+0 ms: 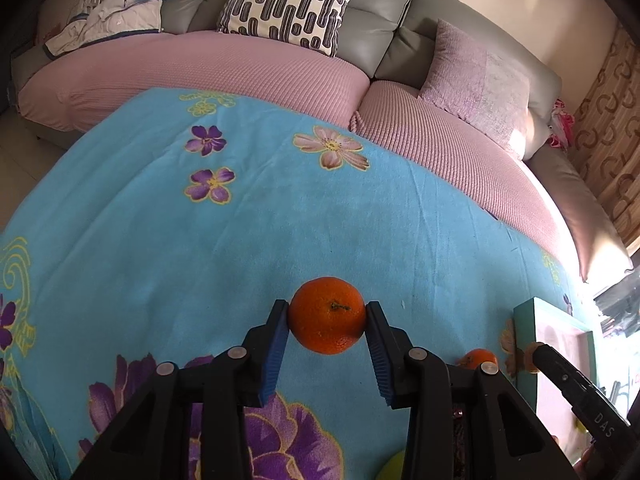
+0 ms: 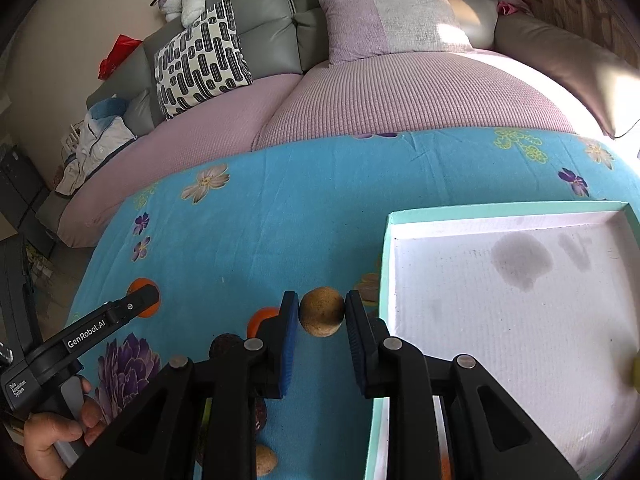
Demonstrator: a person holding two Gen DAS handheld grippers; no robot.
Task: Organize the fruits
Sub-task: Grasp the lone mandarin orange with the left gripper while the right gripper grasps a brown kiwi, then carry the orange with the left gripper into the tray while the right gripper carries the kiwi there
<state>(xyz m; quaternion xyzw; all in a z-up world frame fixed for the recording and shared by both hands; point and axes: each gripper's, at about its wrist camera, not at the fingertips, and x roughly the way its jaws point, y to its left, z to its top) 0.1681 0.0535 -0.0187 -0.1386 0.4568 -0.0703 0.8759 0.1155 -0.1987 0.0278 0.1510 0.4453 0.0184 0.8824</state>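
Left wrist view: my left gripper (image 1: 327,316) has its jaws clamped on an orange (image 1: 326,314) above the blue floral cloth (image 1: 160,240). My right gripper (image 2: 322,312) pinches a brown round fruit (image 2: 321,311) just beside the teal-rimmed tray (image 2: 385,264).

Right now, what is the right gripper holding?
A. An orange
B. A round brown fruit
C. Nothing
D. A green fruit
B: the right gripper is shut on a round brown fruit, just left of the tray; the orange is in the left gripper.
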